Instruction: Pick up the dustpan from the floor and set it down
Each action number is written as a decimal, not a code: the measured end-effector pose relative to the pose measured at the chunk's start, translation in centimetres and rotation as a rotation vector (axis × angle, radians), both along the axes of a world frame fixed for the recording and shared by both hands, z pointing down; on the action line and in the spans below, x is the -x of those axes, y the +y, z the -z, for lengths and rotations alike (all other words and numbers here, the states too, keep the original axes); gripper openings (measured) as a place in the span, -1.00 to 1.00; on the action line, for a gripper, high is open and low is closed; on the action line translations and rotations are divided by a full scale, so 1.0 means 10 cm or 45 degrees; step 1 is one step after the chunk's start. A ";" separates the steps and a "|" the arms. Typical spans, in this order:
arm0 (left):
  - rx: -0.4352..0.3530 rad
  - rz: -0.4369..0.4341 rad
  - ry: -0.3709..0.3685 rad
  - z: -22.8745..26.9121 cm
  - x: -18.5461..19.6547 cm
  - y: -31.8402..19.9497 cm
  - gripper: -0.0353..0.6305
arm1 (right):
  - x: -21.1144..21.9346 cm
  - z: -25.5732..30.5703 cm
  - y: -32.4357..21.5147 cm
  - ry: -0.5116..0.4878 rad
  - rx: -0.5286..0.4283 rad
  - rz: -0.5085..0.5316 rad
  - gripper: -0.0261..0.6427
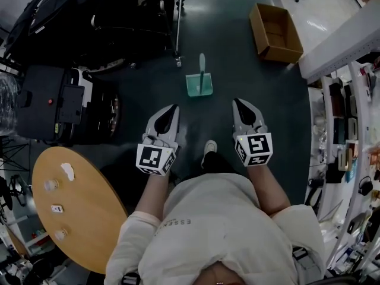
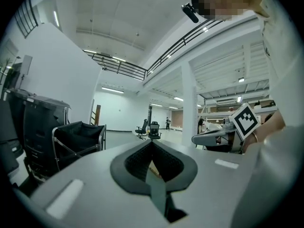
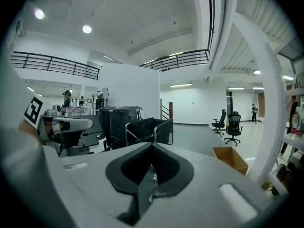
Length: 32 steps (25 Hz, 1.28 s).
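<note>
Head view: the green dustpan (image 1: 199, 83) sits on the dark floor (image 1: 237, 52), ahead of the left tool (image 1: 173, 108) and the right tool (image 1: 238, 102) and well apart from both, with bare floor between. A cardboard box (image 1: 275, 32) lies off to the right, a black cart (image 1: 133, 10) to the left, and a round table (image 1: 83, 212) nearer.

Left gripper view: the jaws are together and empty.

Right gripper view: the jaws are together and empty, with the box ahead on the right.
</note>
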<state>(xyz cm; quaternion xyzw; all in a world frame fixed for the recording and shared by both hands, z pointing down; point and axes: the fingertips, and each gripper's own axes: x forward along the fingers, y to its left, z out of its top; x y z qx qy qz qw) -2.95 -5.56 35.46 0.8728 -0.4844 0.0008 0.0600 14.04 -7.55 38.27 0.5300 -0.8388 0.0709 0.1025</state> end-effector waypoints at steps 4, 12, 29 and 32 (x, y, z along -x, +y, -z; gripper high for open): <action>-0.002 0.012 0.023 -0.01 0.16 0.59 -0.84 | 0.07 -0.04 0.54 -0.012 0.030 -0.015 -0.94; 0.045 0.017 0.050 -0.09 0.50 1.87 -0.84 | 0.24 0.10 1.65 -0.010 0.032 -0.040 -0.94; -0.010 0.008 0.038 0.09 0.65 2.93 -0.84 | 0.48 0.00 2.94 -0.017 0.102 -0.048 -0.95; -0.024 0.000 0.022 0.16 0.60 2.96 -0.84 | 0.42 -0.02 3.03 -0.017 0.099 -0.052 -0.95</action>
